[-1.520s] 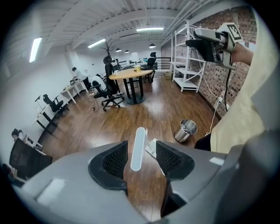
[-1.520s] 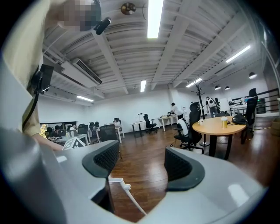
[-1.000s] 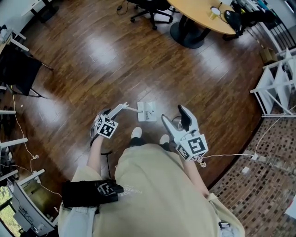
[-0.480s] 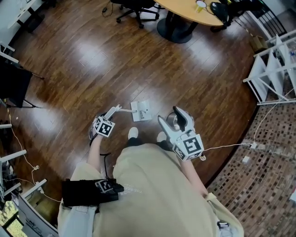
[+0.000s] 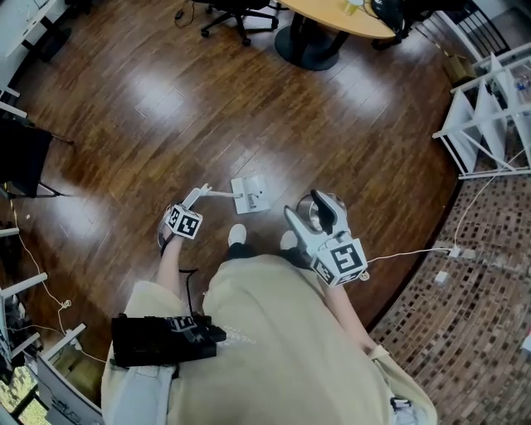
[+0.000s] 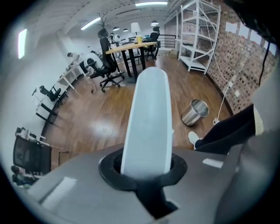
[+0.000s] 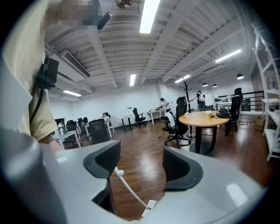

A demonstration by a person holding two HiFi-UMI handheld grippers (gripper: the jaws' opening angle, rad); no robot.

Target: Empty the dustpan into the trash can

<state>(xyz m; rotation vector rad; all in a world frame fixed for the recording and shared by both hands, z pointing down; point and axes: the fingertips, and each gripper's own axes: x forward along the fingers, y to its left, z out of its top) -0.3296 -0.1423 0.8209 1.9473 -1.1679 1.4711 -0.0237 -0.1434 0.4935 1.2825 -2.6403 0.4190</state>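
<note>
the left gripper [image 5: 196,199] points steeply down at the wood floor [image 5: 149,108], and its jaws are closing round the long white handle [image 6: 146,109] of the dustpan [image 5: 250,192]. in the left gripper view the dark pads hug the handle on both sides, with the handle running up and away between them. the dustpan itself sits on the floor just ahead of the person's white shoes [image 5: 239,236], its handle slanting back to the left gripper.

the right gripper [image 7: 138,164] is held nearer level, its jaws part way apart with nothing between them; only floor and the thin white handle far below show through the gap.

the trash can [image 6: 195,112], a shiny metal one, stands upright on the floor to the right of the dustpan, near but apart from it. in the head view it is mostly behind the right gripper.

further off stand a round wooden table [image 7: 203,118], an office chair [image 5: 232,12] and white shelving [image 5: 485,116].
</note>
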